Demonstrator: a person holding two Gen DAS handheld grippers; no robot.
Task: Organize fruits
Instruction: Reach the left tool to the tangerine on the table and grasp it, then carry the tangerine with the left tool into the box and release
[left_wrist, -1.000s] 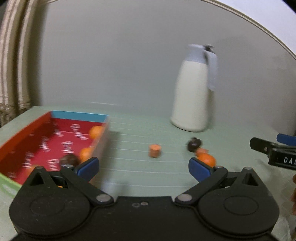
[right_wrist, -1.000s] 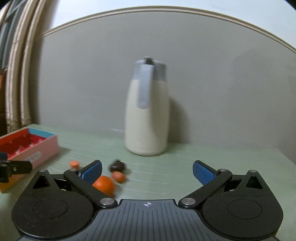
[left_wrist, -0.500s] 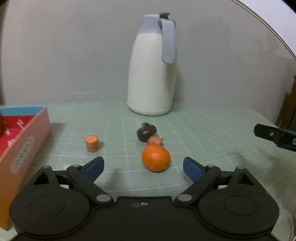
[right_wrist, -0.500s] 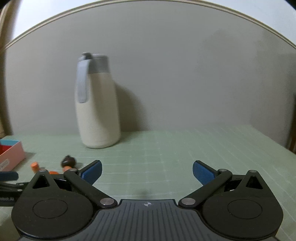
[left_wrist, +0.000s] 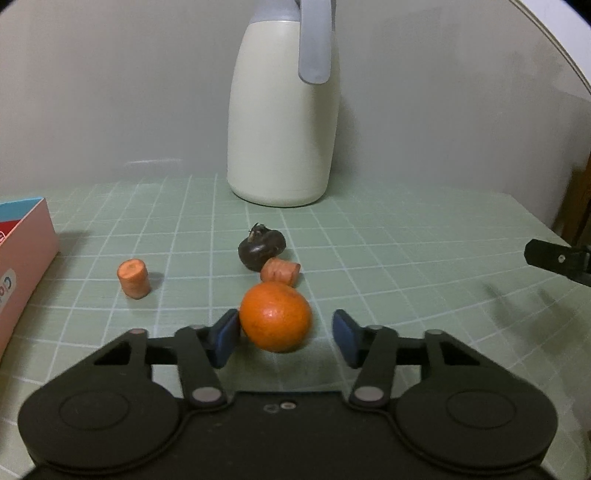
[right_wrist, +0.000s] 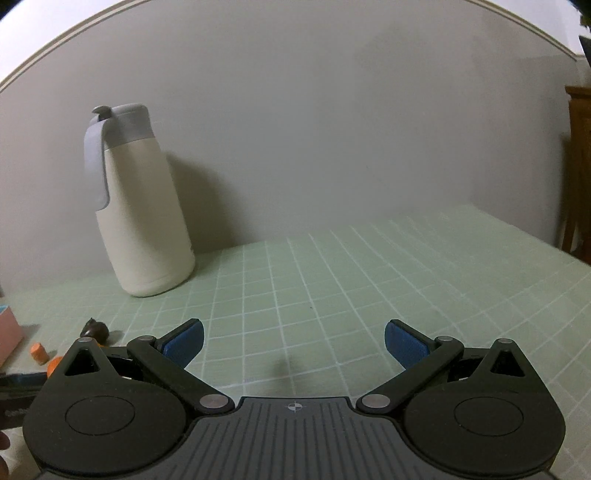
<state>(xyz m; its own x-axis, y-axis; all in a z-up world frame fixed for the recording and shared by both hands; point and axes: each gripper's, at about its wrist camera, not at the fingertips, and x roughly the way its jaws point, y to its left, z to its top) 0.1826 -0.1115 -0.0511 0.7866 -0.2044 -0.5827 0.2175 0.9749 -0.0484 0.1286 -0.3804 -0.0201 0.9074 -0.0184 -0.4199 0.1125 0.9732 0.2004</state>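
Orange between closing left gripper pads, touching left pad only.

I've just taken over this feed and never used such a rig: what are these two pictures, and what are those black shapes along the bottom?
Each picture comes from a camera on a hand-held gripper, looking along its jaws; a person carries one in each hand. The left gripper has just been closing its jaws around the orange: one pad is at the fruit, the other still apart, so nothing is gripped yet. Behind lie two carrot pieces, a dark fruit, a white jug and a box on the green mat. The right gripper is open and empty.
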